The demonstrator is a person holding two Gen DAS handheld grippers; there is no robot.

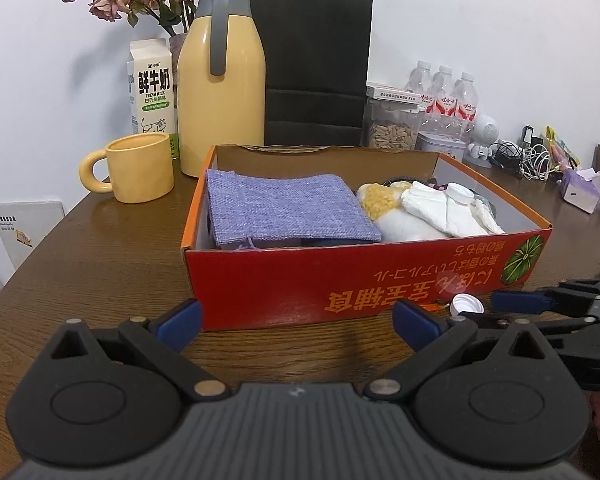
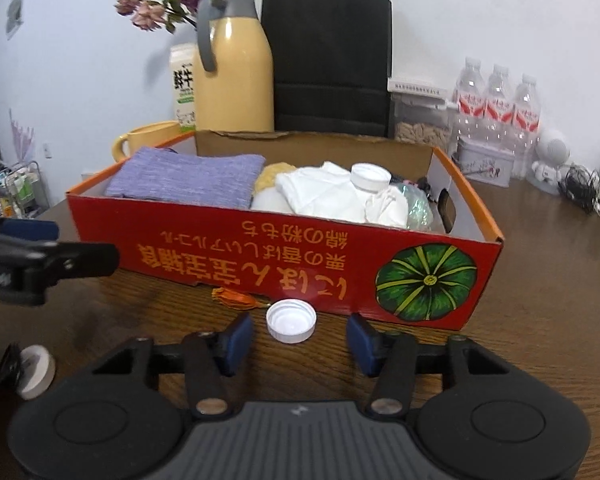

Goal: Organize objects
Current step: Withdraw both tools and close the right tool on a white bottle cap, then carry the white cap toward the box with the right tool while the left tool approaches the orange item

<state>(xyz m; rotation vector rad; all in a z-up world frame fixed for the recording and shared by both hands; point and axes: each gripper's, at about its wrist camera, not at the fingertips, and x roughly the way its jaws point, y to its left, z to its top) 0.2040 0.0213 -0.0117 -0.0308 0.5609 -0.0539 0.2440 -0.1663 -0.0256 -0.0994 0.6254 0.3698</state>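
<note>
Just before the red box (image 2: 260, 248), a white bottle cap (image 2: 291, 321) is lying on the surface, apart from the right gripper (image 2: 298, 342), whose open jaws are flanking it. Next, I judge, pinching and lifting it boxward. The left gripper (image 1: 296, 322) is hanging open, empty.

Both wrist views look low and close across the table (image 1: 100, 248) (slightly downward), sharing the red box (image 2: 260, 256).
</note>
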